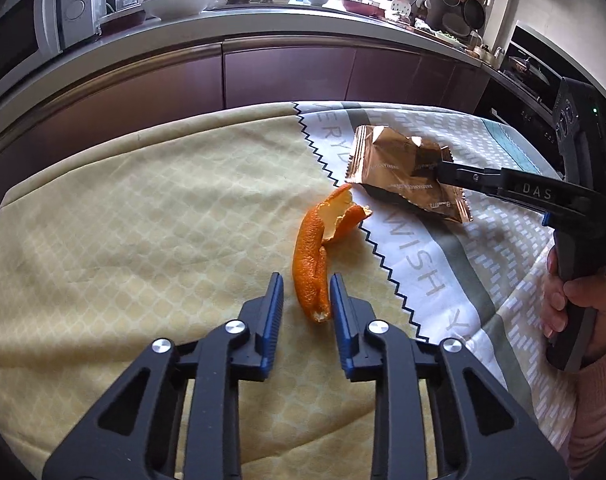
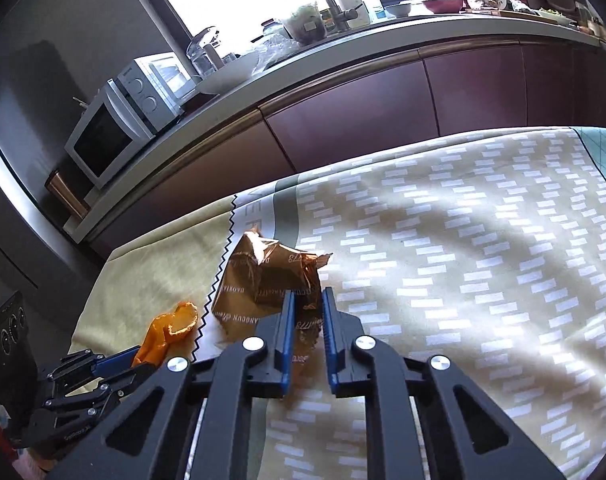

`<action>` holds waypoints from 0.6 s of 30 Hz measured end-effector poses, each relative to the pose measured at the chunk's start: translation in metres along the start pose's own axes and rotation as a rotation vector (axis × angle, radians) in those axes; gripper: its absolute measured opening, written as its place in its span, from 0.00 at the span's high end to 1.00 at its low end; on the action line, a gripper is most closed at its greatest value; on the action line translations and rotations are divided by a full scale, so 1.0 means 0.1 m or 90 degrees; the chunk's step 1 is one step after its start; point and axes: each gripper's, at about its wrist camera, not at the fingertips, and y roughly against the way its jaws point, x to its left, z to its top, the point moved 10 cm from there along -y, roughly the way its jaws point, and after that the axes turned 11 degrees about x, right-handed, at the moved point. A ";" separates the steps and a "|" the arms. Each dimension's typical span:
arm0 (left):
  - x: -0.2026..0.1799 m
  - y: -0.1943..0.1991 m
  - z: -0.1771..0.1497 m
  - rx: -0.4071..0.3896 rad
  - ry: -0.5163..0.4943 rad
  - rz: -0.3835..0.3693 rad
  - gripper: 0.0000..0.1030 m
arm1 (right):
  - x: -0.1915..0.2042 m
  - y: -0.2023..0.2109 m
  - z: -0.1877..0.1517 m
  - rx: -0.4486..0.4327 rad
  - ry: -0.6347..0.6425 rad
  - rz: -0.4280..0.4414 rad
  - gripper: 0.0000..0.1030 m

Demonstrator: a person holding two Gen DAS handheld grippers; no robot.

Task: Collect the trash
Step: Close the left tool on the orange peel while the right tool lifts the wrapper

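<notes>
Bare tablecloth fills the left of the left wrist frame. The orange peel and copper wrapper crowd centre-right, the right gripper crossing from the right edge.

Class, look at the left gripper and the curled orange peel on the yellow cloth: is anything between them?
Nothing visible. The curled orange peel lies directly between the left gripper's blue pads; the crumpled copper foil wrapper sits farther off.

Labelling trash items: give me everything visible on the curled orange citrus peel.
The curled orange citrus peel is one long strip, pebbled orange outside, paler inside, curling open at its far end. It lies flat on the yellow patterned tablecloth, beside the zigzag seam. The left gripper brackets its near end; contact is unclear. It lies apart from the copper foil wrapper.
</notes>
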 end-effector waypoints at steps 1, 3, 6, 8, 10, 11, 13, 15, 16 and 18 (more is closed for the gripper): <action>0.01 0.00 0.00 0.000 0.001 -0.001 0.84 | 0.02 0.00 -0.01 0.000 0.005 0.003 0.94; 0.01 0.01 -0.01 -0.003 0.002 0.000 0.84 | 0.07 0.02 -0.02 -0.003 0.015 0.004 0.95; 0.01 0.04 -0.04 -0.007 0.001 0.004 0.85 | 0.15 0.07 -0.02 -0.014 0.033 0.002 0.96; 0.02 0.07 -0.06 -0.011 0.004 0.003 0.85 | 0.21 0.10 -0.03 -0.017 0.039 0.008 0.96; 0.05 0.11 -0.09 -0.014 0.007 0.004 0.85 | 0.25 0.13 -0.04 -0.022 0.044 0.015 0.97; 0.07 0.13 -0.10 -0.017 0.009 0.007 0.85 | 0.28 0.16 -0.06 -0.024 0.047 0.019 0.97; 0.11 0.20 -0.14 -0.023 0.011 0.013 0.86 | 0.34 0.20 -0.08 -0.028 0.053 0.028 0.97; 0.15 0.26 -0.18 -0.028 0.016 0.014 0.86 | 0.41 0.25 -0.12 -0.035 0.060 0.038 0.97; 0.18 0.30 -0.20 -0.031 0.019 0.015 0.86 | 0.44 0.27 -0.13 -0.037 0.063 0.043 0.97; 0.24 0.37 -0.25 -0.038 0.024 0.021 0.86 | 0.52 0.32 -0.17 -0.041 0.069 0.054 0.97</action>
